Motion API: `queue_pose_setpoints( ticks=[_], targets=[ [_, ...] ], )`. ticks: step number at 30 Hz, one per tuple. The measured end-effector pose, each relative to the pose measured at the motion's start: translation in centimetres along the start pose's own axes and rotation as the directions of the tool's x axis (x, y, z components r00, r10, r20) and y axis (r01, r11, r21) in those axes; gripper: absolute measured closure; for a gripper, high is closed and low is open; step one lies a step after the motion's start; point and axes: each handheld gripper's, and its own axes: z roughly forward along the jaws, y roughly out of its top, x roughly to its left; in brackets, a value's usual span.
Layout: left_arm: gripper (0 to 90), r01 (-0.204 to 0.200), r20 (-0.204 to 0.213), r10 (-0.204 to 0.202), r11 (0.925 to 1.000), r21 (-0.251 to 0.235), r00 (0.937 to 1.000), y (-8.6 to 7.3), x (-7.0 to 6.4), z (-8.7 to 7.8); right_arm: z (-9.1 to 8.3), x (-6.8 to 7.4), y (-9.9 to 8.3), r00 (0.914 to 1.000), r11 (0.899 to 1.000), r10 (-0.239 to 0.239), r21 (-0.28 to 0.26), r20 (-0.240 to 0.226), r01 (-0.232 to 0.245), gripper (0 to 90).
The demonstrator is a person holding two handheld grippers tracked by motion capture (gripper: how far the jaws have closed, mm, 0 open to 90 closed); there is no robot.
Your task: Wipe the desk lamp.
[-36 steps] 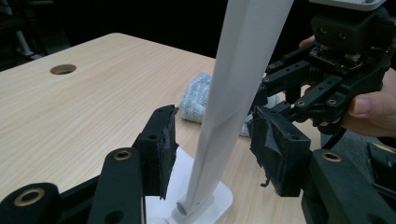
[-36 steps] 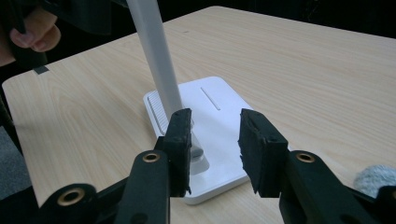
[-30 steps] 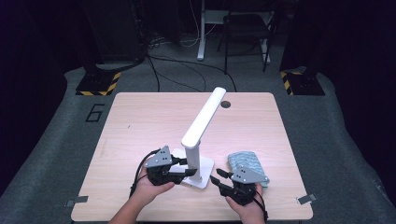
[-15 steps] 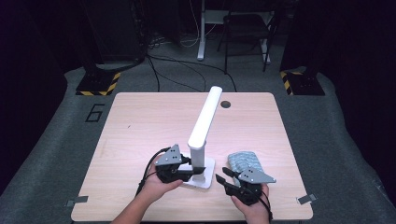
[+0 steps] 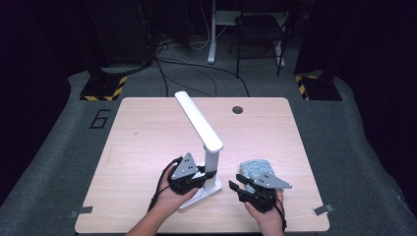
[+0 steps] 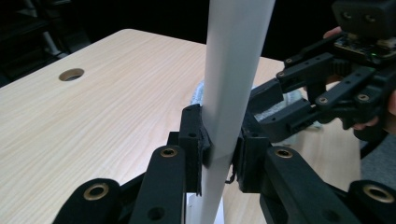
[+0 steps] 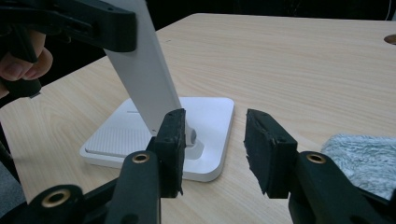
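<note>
White desk lamp (image 5: 212,169) at the worktop's (image 5: 147,132) near edge; its head now swung toward far-left. Left gripper (image 6: 219,154) clamps its post. Right gripper (image 7: 212,149) gapes, holding nothing, beside grey fluffy cloth (image 5: 255,169).

Place: we take this for a lab or recording studio.
Floor: we see grey carpet (image 5: 59,147) with a painted number 6 (image 5: 100,118).
Hazard marks: yellow-black striped stand bases (image 5: 102,91) flank the desk (image 5: 147,128).
Cabling: we see loose cables (image 5: 196,73) running behind.
Surroundings: dark, with a chair (image 5: 259,29) beyond.
</note>
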Motion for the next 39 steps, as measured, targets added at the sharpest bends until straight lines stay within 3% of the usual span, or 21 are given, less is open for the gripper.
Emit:
queue_pose_setpoints(
  ticks=[1, 5, 9, 10, 11, 12, 15, 19, 21, 23, 24, 28, 31, 33, 34, 37, 39],
  targets=[
    [76.0, 0.020, -0.012, -0.020, 0.9997, -0.015, 0.9997, 0.0, 0.1, 0.3, 0.1, 0.1, 0.1, 0.9999, 1.000, -0.010, -0.001, 0.001, 0.010, 57.6],
    [75.3, 0.039, -0.008, -0.039, 0.9992, -0.006, 0.9992, 0.2, 0.5, 0.8, 0.2, 0.2, 0.2, 1.0000, 1.000, -0.009, -0.006, 0.001, 0.009, 56.5],
    [69.7, 0.106, 0.003, -0.106, 0.9941, -0.024, 0.9944, 0.2, 1.1, 1.1, 0.6, 0.3, 0.3, 0.9998, 1.000, -0.016, -0.011, 0.011, 0.016, 51.1],
    [61.1, 0.130, 0.034, -0.128, 0.9907, -0.041, 0.9912, 0.1, 1.3, 0.5, 0.8, 0.8, 0.4, 0.9992, 1.000, -0.029, -0.004, 0.028, 0.029, 48.6],
    [58.9, 0.130, 0.034, -0.128, 0.9907, -0.041, 0.9912, 0.1, 1.3, 0.5, 0.8, 0.8, 0.4, 0.9992, 1.000, -0.029, -0.004, 0.028, 0.029, 48.6],
    [55.0, 0.132, 0.038, -0.130, 0.9903, -0.043, 0.9907, 0.1, 1.3, 0.1, 1.2, 1.4, 0.6, 0.9980, 0.998, -0.058, -0.004, 0.024, 0.058, 46.9],
    [50.3, 0.140, 0.041, -0.138, 0.9890, -0.048, 0.9896, -0.1, 1.3, -1.6, 1.7, 2.2, 1.0, 0.9981, 0.998, -0.059, -0.001, 0.019, 0.059, 44.9],
    [45.5, 0.132, -0.014, -0.133, 0.9894, -0.061, 0.9910, -1.0, 1.7, -4.1, 3.2, 3.9, 1.9, 0.9905, 0.991, -0.130, -0.008, 0.045, 0.131, 42.6],
    [45.1, 0.128, -0.046, -0.131, 0.9899, -0.060, 0.9903, -1.7, 1.9, -5.2, 3.5, 4.3, 2.1, 0.9895, 0.991, -0.134, -0.005, 0.054, 0.134, 42.5],
    [44.6, 0.142, -0.066, -0.146, 0.9877, -0.065, 0.9871, -2.5, 2.1, -5.9, 4.2, 4.6, 2.3, 0.9836, 0.986, -0.162, -0.015, 0.079, 0.164, 41.8],
    [44.2, 0.157, -0.077, -0.162, 0.9854, -0.065, 0.9837, -3.3, 2.4, -6.3, 4.8, 4.9, 2.4, 0.9838, 0.987, -0.155, -0.021, 0.090, 0.158, 40.7],
    [43.7, 0.160, -0.096, -0.163, 0.9863, -0.040, 0.9819, -4.4, 3.0, -6.6, 5.7, 5.2, 2.7, 0.9852, 0.989, -0.144, -0.025, 0.092, 0.147, 39.5],
    [42.2, 0.175, -0.109, -0.179, 0.9836, -0.044, 0.9779, -5.5, 3.5, -6.5, 6.0, 4.6, 3.1, 0.9757, 0.985, -0.170, -0.014, 0.138, 0.173, 38.3],
    [41.3, 0.184, -0.114, -0.189, 0.9817, -0.048, 0.9753, -5.9, 3.6, -6.4, 5.9, 4.3, 3.1, 0.9783, 0.986, -0.163, -0.018, 0.128, 0.167, 38.5],
    [40.9, 0.193, -0.127, -0.195, 0.9809, -0.028, 0.9727, -6.6, 4.0, -6.1, 5.7, 3.7, 3.1, 0.9843, 0.989, -0.145, -0.013, 0.101, 0.147, 42.7],
    [39.8, 0.208, -0.132, -0.209, 0.9779, -0.022, 0.9689, -7.3, 4.1, -5.6, 5.4, 3.3, 2.9, 0.9857, 0.990, -0.139, -0.025, 0.095, 0.142, 48.9],
    [39.6, 0.211, -0.131, -0.207, 0.9773, 0.015, 0.9694, -7.9, 4.2, -5.0, 5.2, 2.9, 2.9, 0.9890, 0.991, -0.126, -0.027, 0.078, 0.128, 51.2]
  ],
)
